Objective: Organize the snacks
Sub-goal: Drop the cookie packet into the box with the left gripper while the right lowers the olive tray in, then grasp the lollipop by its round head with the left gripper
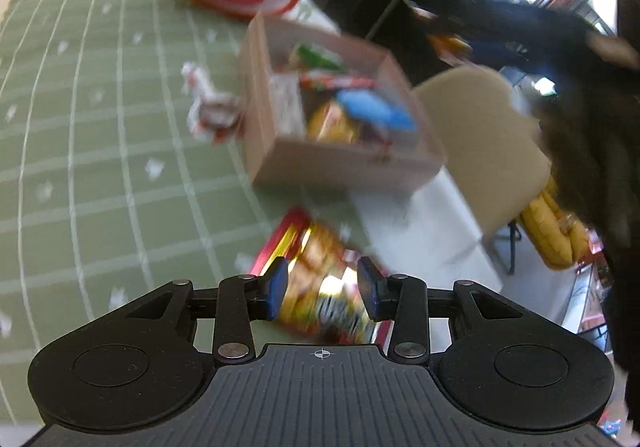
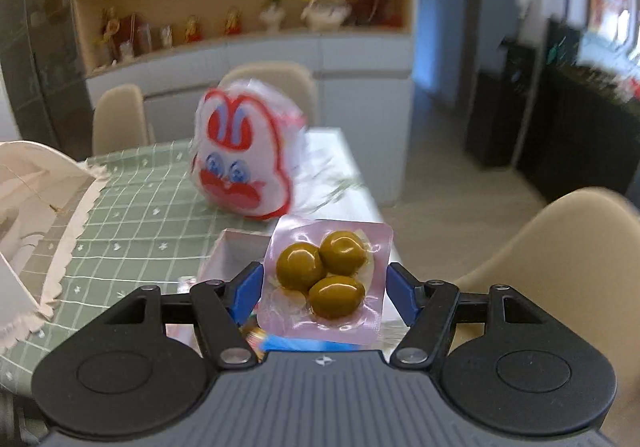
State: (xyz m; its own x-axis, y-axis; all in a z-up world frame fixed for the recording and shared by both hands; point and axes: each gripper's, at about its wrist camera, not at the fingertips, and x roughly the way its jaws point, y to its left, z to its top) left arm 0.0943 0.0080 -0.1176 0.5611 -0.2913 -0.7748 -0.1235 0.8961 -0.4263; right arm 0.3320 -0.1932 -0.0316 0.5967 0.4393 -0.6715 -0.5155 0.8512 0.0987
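Your right hand-held gripper [image 2: 325, 289] clamps the clear, limp vacuum pouch of three green olives [image 2: 326, 277] by its side edges above the cardboard snack box [image 2: 224, 247]; grip seams, since the film is slippery.

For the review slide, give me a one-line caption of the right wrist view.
Right gripper holds a clear packet of three green olives above the green checked tablecloth, rabbit-face bag behind.

Each black claw [image 1: 322, 293] [image 2: 324, 289] has blue pads, silver screws, ribbed grey housing, seemingly identical.
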